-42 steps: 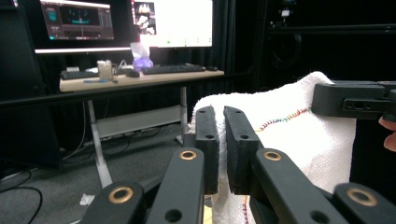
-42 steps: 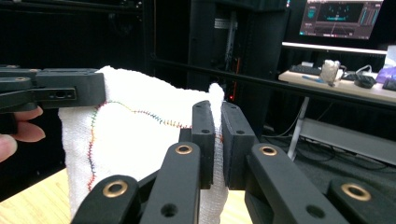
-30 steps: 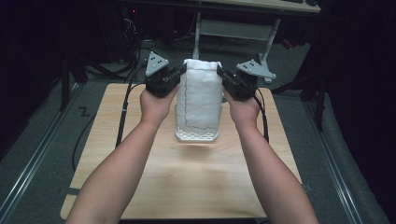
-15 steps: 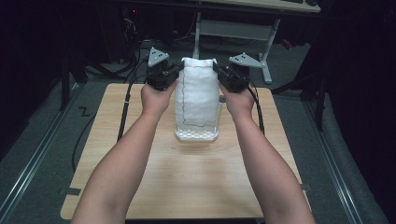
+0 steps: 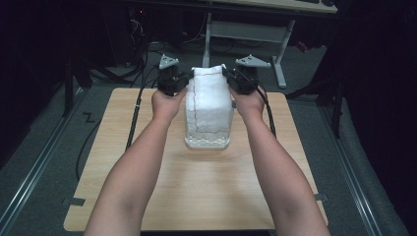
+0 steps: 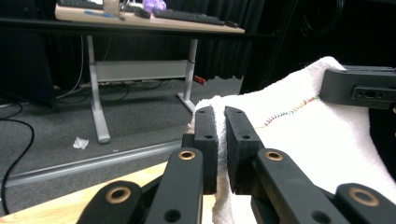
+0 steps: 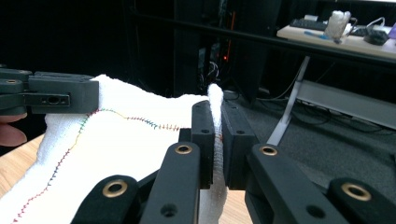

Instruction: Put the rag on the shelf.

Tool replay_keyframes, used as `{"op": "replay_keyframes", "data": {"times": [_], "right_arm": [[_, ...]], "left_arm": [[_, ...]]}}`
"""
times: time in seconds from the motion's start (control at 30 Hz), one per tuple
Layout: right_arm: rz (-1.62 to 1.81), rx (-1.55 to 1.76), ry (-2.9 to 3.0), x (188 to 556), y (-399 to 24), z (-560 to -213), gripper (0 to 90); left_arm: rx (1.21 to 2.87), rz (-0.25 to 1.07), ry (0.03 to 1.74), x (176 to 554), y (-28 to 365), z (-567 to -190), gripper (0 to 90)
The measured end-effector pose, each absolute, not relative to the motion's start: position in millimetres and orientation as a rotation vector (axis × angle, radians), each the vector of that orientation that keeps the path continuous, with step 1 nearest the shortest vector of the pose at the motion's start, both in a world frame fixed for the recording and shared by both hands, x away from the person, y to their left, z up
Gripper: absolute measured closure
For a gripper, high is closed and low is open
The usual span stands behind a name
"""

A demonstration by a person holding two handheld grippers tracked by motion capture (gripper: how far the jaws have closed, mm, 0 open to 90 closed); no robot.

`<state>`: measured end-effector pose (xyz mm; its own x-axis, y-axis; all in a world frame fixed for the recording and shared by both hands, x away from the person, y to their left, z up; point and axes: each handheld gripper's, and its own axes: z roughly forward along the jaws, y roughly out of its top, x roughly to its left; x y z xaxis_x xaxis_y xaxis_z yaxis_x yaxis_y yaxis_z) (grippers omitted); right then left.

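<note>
A white towel (image 5: 208, 105) with multicoloured stitching is held up over the far half of the wooden table (image 5: 196, 191), its long axis running downward to a folded lower part resting on the tabletop. One top corner is pinched in the closed left gripper (image 5: 183, 80) and the other in the closed right gripper (image 5: 230, 78). No writing can be read.

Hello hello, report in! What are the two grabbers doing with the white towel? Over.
Left gripper shut on white towel, right gripper shut on it too. Towel held up by top corners, bottom resting on wooden table. Nothing in the way.
</note>
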<state>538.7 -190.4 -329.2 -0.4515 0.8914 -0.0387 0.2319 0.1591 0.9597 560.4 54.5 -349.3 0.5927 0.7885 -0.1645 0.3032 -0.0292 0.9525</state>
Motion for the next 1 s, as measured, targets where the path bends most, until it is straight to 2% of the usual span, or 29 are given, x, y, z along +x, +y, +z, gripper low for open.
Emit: {"op": "replay_keyframes", "data": {"times": [0.13,0.43,0.47,0.53,0.63,1.0], "right_arm": [[1.292,1.106,1.825,546,-187,-341,85.4],[1.274,1.212,1.89,557,-194,-367,83.4],[1.279,1.232,1.899,558,-195,-369,81.2],[1.267,1.259,1.9,559,-196,-373,72.1],[1.264,1.265,1.894,559,-198,-373,68.2],[1.244,1.18,1.913,549,-192,-366,63.2]], "left_arm": [[1.688,0.451,0.977,571,54,-361,84.2],[1.713,0.36,1.031,576,54,-385,82.9],[1.712,0.38,1.046,575,54,-386,81.0],[1.681,0.382,1.073,575,57,-386,70.7],[1.656,0.394,1.07,574,60,-383,63.6],[1.659,0.444,1.046,565,60,-374,53.2]]}}
